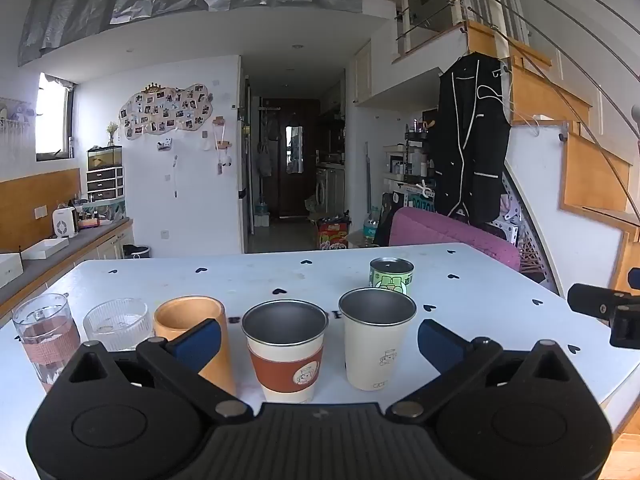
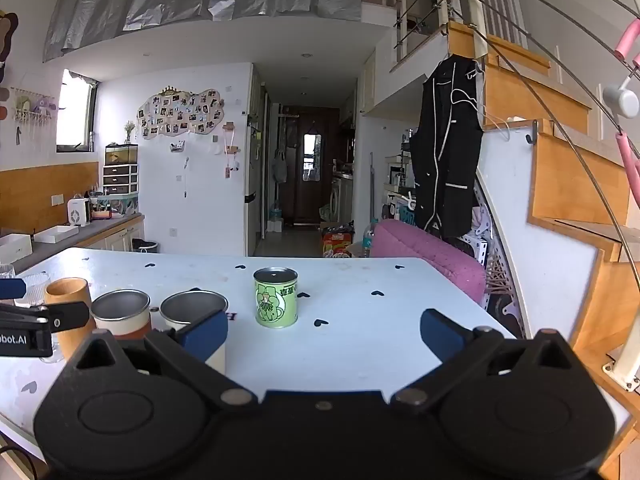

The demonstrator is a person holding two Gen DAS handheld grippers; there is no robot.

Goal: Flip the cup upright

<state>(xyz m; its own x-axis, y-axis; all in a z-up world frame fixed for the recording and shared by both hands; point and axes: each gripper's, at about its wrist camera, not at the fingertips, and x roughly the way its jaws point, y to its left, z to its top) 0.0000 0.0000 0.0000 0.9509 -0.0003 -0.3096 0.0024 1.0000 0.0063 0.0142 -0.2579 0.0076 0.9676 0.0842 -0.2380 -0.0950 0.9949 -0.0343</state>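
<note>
A row of upright cups stands on the white table: a tall glass, a ribbed glass, a tan wooden cup, a steel-lined cup with a brown sleeve and a plain white steel-lined cup. My left gripper is open and empty, its jaws wide on either side of the two steel-lined cups, just short of them. My right gripper is open and empty, facing a green tin. The white cup sits behind its left finger.
The green tin stands upside down behind the white cup. The right gripper's tip shows at the left view's right edge; the left gripper shows at the right view's left edge. A pink chair stands beyond the table's far edge.
</note>
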